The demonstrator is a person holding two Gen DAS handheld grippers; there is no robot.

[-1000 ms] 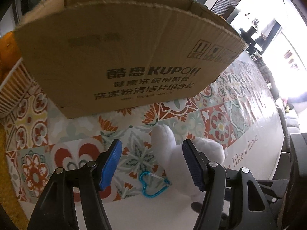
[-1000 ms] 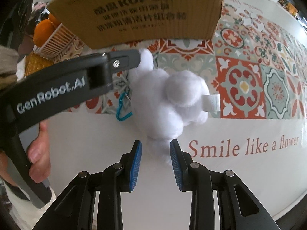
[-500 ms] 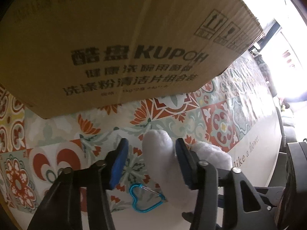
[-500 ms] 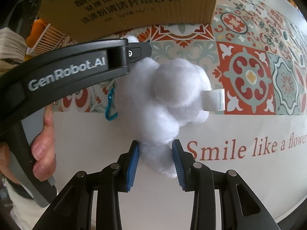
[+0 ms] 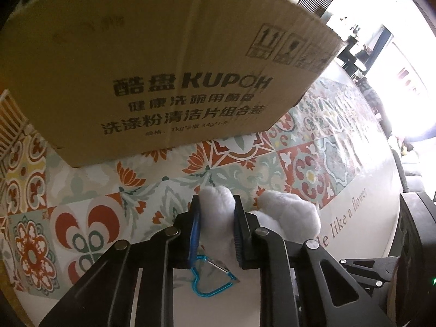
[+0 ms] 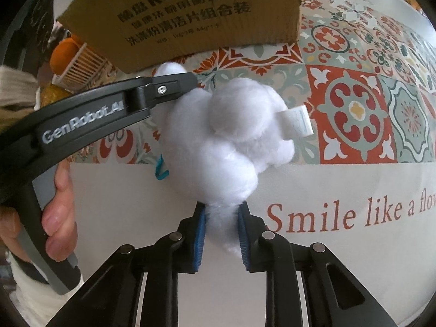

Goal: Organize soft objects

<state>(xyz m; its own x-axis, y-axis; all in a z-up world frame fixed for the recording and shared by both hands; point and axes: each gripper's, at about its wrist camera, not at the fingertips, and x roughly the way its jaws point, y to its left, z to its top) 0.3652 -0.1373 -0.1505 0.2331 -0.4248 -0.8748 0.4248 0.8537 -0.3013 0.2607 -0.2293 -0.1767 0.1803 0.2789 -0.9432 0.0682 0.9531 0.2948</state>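
A white plush toy (image 6: pixel 229 136) lies on the patterned tablecloth in front of a cardboard box (image 5: pixel 163 81). My left gripper (image 5: pixel 216 209) is shut on one fluffy limb of the plush toy (image 5: pixel 218 199). My right gripper (image 6: pixel 220 218) is shut on another limb at the toy's near end. A blue heart-shaped carabiner (image 5: pixel 209 280) hangs from the toy under the left gripper. A white fabric label (image 6: pixel 295 121) sticks out on the toy's right side. The box also shows in the right wrist view (image 6: pixel 190 19).
A white slatted basket (image 6: pixel 81 68) holding an orange thing stands left of the box. The tablecloth (image 6: pixel 354 109) has coloured tile patterns and a white strip reading "Smile like a flower". The person's hand (image 6: pixel 57 218) holds the left gripper's handle.
Both grippers have moved in and closed on the plush toy: the left on one limb, the right on the near limb. The toy now looks slightly lifted and stretched.
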